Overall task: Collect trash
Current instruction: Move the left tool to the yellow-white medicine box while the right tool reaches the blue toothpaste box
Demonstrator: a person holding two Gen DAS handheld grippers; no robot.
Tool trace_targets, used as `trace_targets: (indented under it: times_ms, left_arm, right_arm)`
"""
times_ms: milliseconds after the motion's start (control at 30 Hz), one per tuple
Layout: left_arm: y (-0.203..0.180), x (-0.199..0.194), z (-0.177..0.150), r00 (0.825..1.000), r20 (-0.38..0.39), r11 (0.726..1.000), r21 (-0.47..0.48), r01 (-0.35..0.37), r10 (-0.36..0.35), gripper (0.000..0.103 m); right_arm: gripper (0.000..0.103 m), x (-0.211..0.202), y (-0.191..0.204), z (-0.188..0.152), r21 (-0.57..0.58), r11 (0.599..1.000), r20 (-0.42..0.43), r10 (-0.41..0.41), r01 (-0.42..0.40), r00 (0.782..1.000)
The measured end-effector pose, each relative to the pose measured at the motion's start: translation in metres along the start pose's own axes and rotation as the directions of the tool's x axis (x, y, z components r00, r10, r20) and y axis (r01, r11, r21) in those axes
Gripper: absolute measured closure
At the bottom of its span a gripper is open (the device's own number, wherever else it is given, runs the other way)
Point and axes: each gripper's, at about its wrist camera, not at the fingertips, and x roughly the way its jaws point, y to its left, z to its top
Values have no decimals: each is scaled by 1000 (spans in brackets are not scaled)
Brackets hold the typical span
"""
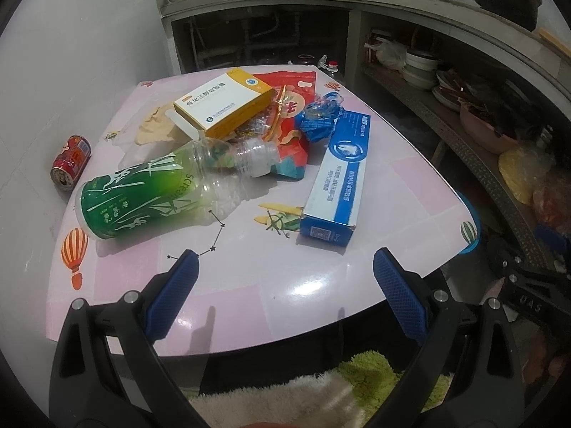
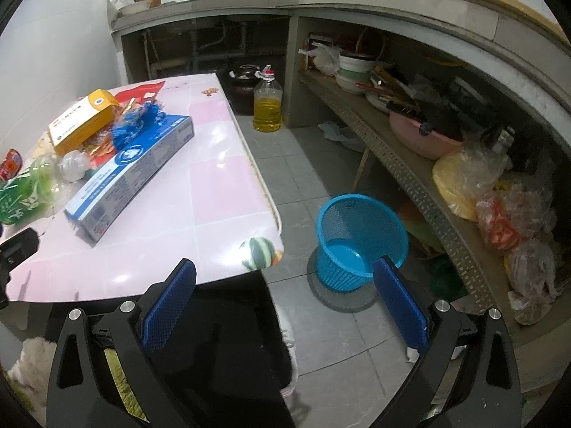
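**Trash pile on pink table, both grippers released and empty**

Trash sits clustered on the glossy pink patterned tabletop [image 1: 271, 285]. Items: clear plastic bottle with green label [image 1: 142, 192], lying on its side, capless neck toward the pile; long blue-and-white cardboard box [image 1: 337, 178], lying flat just right of the bottle; yellow-and-white carton [image 1: 225, 103], one flap open, resting on a red printed snack bag [image 1: 292, 107]; crumpled blue wrapper [image 1: 317, 114] touching the long box's far end. A red drink can [image 1: 71, 162] lies on its side near the table's left edge, apart from the pile.

Left gripper [image 1: 285, 285]: jaws spread wide, nothing between them, above the table's near edge.

Right gripper [image 2: 285, 292]: jaws spread wide, empty, off the table's right corner.

Blue plastic mesh wastebasket [image 2: 360, 214] stands upright on the grey tile floor [image 2: 321, 164], beside the table, nothing visible inside.
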Motion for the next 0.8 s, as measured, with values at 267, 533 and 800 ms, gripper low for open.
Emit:
trace_targets:
  times_ms: [267,533,800]
  left_arm:
    - [30,11,9,1000,-16,999,-37,-15,14,9]
    - [71,15,17,998,-43,997,-73,38,-41,9]
    - [149,1,31,995,36,979,-175,101,-97,9]
  right_arm:
    - [6,-4,12,22,-65,997,79,-45,51,996]
    - [6,-1,36,39,-127,992,90,34,-23,995]
    - [6,8,73,58,-173,971,92,184,-166,979]
